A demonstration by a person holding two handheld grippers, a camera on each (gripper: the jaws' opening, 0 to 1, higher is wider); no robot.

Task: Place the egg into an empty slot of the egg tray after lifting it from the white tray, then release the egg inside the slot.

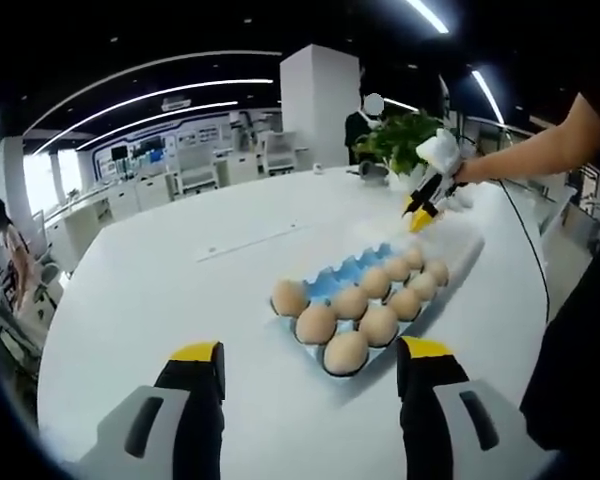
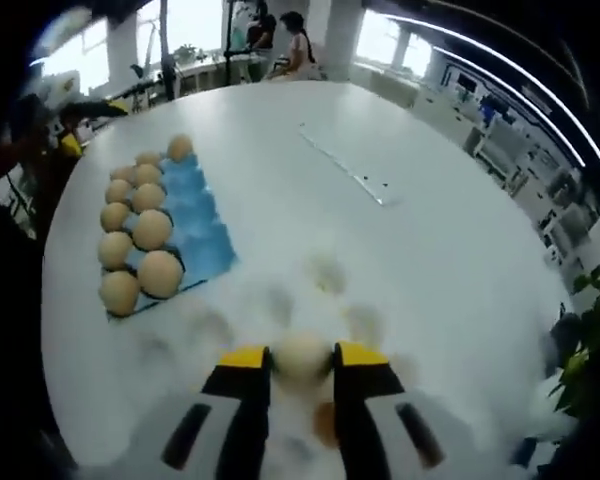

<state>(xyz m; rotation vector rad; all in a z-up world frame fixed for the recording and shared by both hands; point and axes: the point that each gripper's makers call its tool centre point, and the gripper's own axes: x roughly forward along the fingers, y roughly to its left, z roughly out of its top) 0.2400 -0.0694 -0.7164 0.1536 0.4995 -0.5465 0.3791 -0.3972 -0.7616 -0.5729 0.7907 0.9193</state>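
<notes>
The right gripper [image 2: 301, 362] has its two yellow-tipped jaws pressed on the egg [image 2: 301, 357], one on each side. This egg sits just above the white tray [image 2: 280, 300], which is blurry here, so I cannot tell which way its long end points. It looks almost round from this side.

The blue egg tray [image 1: 342, 272] lies flat on the white table [image 1: 180, 260], right beside the white tray. In the left gripper view I count ten eggs in it. They sit in two rows along one long side, each in its own cup. The cups along the other long side are bare blue.

The left gripper [image 1: 310, 362] hangs above the table near the close end of the blue tray. Its jaws are wide apart with nothing between them.

A green plant [image 1: 400, 135] stands at the far edge of the table.
</notes>
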